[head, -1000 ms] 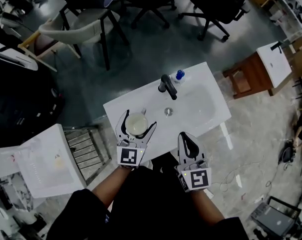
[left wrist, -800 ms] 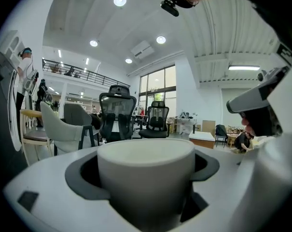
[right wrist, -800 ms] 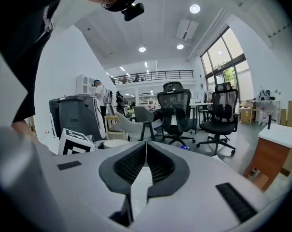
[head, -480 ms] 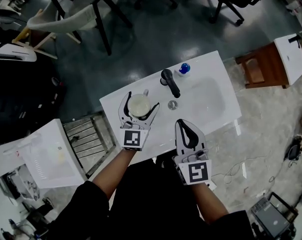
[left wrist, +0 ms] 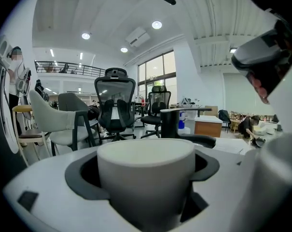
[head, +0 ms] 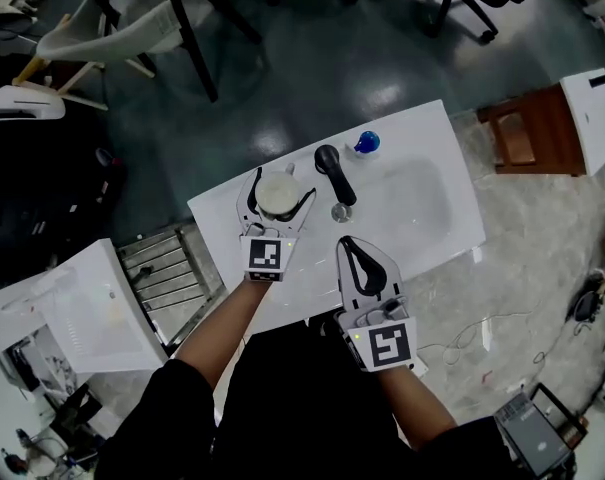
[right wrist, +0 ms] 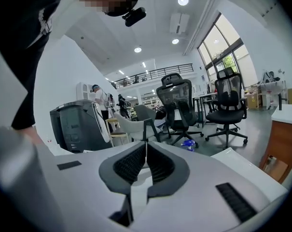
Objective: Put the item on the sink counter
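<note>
Head view: left gripper (head: 278,190) clamped on the cup (head: 275,195), over the sink counter's (head: 220,220) left end, just left of the faucet (head: 334,173).
Right gripper (head: 348,244) near the front edge.
Left gripper view: cup upright between the jaws (contact with the counter unclear).
Right gripper view: jaws together — empty.

White rectangular sink counter (head: 220,246), glossy, set askew in the head view. Shallow basin sunk in its right half; round metal drain (head: 341,212) at the basin's left edge. Black faucet (head: 334,173) stands on the back edge, spout reaching toward the drain. Small blue-capped bottle (head: 365,144) just right of the faucet base, at the back rim. Left end: cream round cup (head: 277,197) between the jaws of the left gripper (head: 280,182); contact with the counter not discernible.
</note>
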`<state>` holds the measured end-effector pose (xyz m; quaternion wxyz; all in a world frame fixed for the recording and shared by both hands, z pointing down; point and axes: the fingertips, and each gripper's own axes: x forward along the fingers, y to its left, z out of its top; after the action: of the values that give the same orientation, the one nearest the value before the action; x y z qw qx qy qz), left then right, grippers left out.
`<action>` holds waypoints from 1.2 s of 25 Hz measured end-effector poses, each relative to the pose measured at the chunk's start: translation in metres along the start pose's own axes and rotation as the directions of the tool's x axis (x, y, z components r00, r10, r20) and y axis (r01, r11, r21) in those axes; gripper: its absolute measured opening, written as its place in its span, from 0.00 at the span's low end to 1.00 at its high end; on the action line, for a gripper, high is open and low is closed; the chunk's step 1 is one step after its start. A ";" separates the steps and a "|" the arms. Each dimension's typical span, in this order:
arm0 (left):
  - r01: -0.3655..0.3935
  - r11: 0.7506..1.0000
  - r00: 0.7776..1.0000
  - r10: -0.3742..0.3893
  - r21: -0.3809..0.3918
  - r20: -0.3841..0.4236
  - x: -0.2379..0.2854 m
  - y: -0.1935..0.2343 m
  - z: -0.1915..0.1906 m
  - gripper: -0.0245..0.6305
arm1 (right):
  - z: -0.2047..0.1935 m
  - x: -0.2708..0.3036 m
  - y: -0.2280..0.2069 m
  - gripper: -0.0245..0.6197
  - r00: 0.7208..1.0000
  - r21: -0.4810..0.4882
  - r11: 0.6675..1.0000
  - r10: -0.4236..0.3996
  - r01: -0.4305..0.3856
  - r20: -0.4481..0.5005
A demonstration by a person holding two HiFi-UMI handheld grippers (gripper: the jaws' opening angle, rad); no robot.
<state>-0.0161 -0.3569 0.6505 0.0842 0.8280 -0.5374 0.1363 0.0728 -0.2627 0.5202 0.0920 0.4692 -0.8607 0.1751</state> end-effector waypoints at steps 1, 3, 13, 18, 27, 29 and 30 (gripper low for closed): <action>-0.006 1.000 1.000 0.006 -0.010 -0.001 0.004 0.002 -0.003 0.73 | -0.002 0.002 -0.003 0.09 1.000 0.010 1.000 0.001 -0.001 0.005; -0.014 0.999 1.000 0.014 -0.046 0.002 0.011 0.006 -0.009 0.73 | -0.004 0.004 -0.007 0.09 1.000 0.035 0.999 0.002 -0.003 0.020; -0.021 0.998 1.000 0.019 -0.054 -0.023 0.042 0.007 -0.039 0.73 | -0.008 0.019 -0.016 0.09 0.999 0.054 0.998 0.025 -0.026 0.023; -0.031 0.998 0.999 0.029 -0.058 -0.027 0.051 0.004 -0.048 0.73 | -0.013 0.019 -0.017 0.09 0.999 0.039 0.998 0.043 -0.044 0.015; -0.005 1.000 1.000 0.006 -0.030 0.015 0.054 -0.001 -0.046 0.73 | -0.010 0.007 -0.023 0.09 1.000 0.059 0.998 0.019 -0.021 0.020; 0.007 1.000 1.000 -0.007 -0.002 -0.018 0.055 -0.003 -0.051 0.73 | -0.009 0.007 -0.022 0.09 1.000 0.060 0.998 0.020 -0.021 0.024; 0.010 1.000 0.999 -0.009 0.027 -0.045 0.055 -0.003 -0.057 0.73 | -0.007 0.008 -0.020 0.09 0.999 0.062 0.998 0.024 -0.026 0.033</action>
<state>0.0004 -0.3867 0.7219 0.0856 0.8283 -0.5296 0.1617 0.0853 -0.2759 0.5337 0.0610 0.4636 -0.8621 0.1952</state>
